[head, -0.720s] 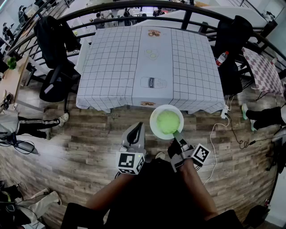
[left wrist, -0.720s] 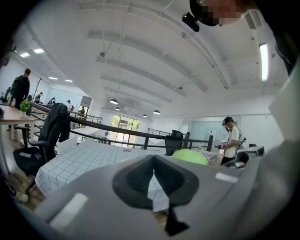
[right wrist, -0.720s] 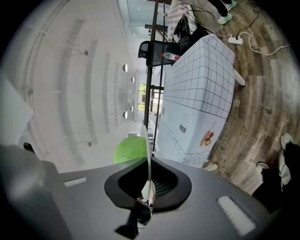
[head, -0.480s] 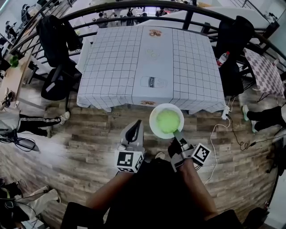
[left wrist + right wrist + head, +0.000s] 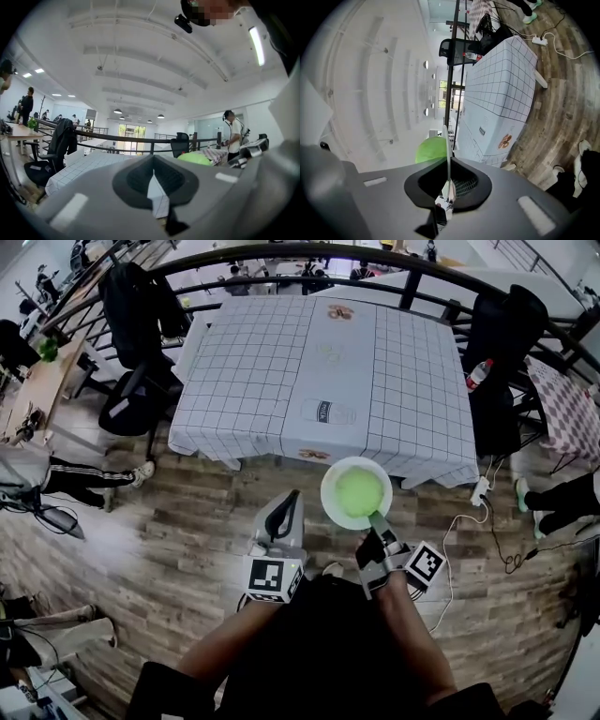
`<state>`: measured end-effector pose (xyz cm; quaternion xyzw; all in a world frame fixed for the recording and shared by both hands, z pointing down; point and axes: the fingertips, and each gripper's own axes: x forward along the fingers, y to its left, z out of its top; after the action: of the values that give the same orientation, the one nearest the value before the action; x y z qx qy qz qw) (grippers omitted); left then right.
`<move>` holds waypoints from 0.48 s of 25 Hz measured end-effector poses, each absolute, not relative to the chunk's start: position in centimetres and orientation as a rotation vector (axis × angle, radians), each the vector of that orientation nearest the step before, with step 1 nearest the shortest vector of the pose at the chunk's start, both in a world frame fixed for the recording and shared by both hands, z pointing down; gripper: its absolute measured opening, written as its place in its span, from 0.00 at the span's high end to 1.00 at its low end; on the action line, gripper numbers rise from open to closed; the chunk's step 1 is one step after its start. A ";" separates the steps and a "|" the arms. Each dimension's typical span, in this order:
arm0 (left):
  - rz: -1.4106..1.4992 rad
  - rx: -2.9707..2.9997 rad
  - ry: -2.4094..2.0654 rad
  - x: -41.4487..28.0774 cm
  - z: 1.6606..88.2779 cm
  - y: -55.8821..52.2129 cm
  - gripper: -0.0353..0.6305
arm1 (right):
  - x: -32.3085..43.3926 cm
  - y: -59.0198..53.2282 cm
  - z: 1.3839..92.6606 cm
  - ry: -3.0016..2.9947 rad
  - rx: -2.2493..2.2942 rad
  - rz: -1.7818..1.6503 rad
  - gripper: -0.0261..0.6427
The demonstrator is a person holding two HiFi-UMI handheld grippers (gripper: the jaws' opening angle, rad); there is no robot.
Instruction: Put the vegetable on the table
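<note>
A round pale-green vegetable [image 5: 359,493] lies on a white plate [image 5: 331,507] held in the air over the wooden floor, just short of the near edge of the table [image 5: 253,371] with the checked cloth. My right gripper [image 5: 376,519] is shut on the plate's near rim. In the right gripper view the plate [image 5: 448,150] shows edge-on between the jaws of my right gripper [image 5: 448,180], with the vegetable [image 5: 431,150] to its left. My left gripper [image 5: 294,497] is to the left of the plate, shut and holding nothing. In the left gripper view, my left gripper [image 5: 153,180] points at the table [image 5: 89,164].
Black chairs stand at the table's left [image 5: 141,343] and right [image 5: 502,343], with a bottle [image 5: 478,374] near the right one. A power strip and cable [image 5: 483,491] lie on the floor at the right. A dark railing [image 5: 281,254] runs behind the table.
The head view has shifted a little toward the table. The plate with the vegetable stays in my right gripper, and the left gripper keeps its place beside it.
</note>
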<state>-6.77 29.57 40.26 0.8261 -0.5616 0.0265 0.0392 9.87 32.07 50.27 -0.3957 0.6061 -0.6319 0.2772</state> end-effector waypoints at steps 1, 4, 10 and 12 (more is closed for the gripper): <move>0.070 2.527 -1.740 -6.8 40.6 30.2 0.94 | 10.0 32.5 50.6 1.641 -1.061 -1.693 0.95; 0.063 2.518 -1.803 -4.9 42.7 30.8 0.94 | 12.7 32.3 53.5 1.677 -1.033 -1.674 0.95; 0.120 2.464 -1.816 -4.8 40.4 28.7 0.94 | 13.0 31.6 51.1 1.622 -1.019 -1.750 0.95; 0.109 2.459 -1.802 -5.3 41.2 27.9 0.94 | 12.2 31.1 51.1 1.627 -1.028 -1.740 0.95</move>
<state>-5.29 27.91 41.18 0.8053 -0.5901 0.0358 0.0458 12.23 31.11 51.13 -0.3815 0.6039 -0.6457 0.2700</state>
